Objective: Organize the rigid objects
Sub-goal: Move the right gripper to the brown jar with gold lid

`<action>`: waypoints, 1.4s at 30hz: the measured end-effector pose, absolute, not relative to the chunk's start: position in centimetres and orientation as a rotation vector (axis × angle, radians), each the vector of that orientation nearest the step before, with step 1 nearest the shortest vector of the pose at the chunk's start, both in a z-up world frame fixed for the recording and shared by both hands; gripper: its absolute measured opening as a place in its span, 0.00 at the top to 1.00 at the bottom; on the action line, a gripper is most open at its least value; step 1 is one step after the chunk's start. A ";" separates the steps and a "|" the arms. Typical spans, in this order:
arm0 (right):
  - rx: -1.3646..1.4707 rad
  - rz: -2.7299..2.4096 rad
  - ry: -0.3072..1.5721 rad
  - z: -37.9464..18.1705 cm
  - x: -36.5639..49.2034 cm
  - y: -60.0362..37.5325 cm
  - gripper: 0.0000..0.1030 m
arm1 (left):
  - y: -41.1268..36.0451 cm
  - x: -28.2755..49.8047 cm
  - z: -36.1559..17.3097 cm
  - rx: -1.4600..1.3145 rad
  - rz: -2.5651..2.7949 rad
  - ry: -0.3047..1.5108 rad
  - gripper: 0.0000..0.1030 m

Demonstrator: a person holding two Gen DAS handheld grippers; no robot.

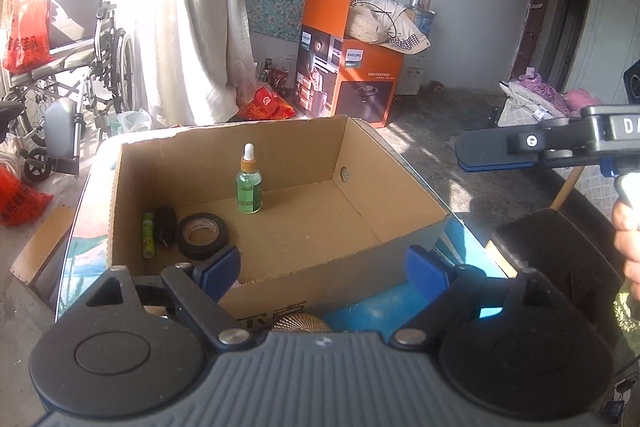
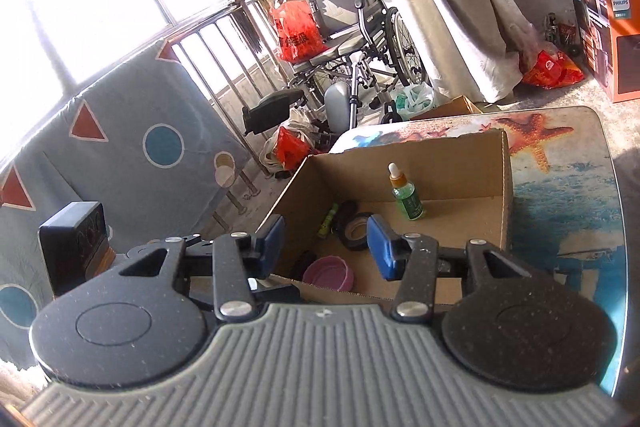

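An open cardboard box stands on the table. Inside it a green dropper bottle stands upright, and a black tape roll, a small black object and a thin green tube lie in its left corner. The right wrist view shows the same bottle and tape roll, plus a pink round dish in the near corner. My left gripper hovers open over the box's near wall with nothing in it. My right gripper is open and holds nothing, just outside the box.
The table has a seaside print with a starfish. A gold mesh object lies under my left gripper. A black box-shaped device sits at the left. A wheelchair, red bags and an orange carton stand on the floor beyond.
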State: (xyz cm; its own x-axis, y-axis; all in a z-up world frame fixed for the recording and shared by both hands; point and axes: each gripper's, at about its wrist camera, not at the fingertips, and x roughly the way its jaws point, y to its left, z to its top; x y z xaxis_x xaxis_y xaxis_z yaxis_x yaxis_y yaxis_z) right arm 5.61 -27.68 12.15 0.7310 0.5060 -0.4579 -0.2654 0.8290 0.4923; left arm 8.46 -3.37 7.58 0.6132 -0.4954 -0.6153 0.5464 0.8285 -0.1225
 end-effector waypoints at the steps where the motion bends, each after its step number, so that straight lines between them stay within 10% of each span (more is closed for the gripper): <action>1: 0.431 0.433 0.626 11.3 4.7 -27.5 0.56 | -3.4 7.7 7.1 0.087 -0.611 0.684 0.12; 12: 0.573 0.403 0.787 1.1 4.9 -23.1 0.64 | -5.0 5.1 0.4 0.159 -0.588 0.720 0.14; 18: 0.555 0.389 0.860 -1.5 8.4 -21.4 0.71 | -5.5 6.0 -2.2 0.199 -0.534 0.748 0.34; 42: 0.510 0.309 0.944 -3.5 10.3 -23.4 0.70 | -8.9 6.6 -3.3 0.244 -0.643 0.763 0.35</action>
State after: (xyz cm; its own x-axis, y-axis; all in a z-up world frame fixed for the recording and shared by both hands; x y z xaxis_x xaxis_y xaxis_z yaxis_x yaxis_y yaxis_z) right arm 10.31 -23.38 -3.54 0.5561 0.4653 -0.6887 -0.0317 0.8399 0.5418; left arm 6.61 -8.94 -3.26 0.5448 -0.4506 -0.7072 0.6206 0.7838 -0.0213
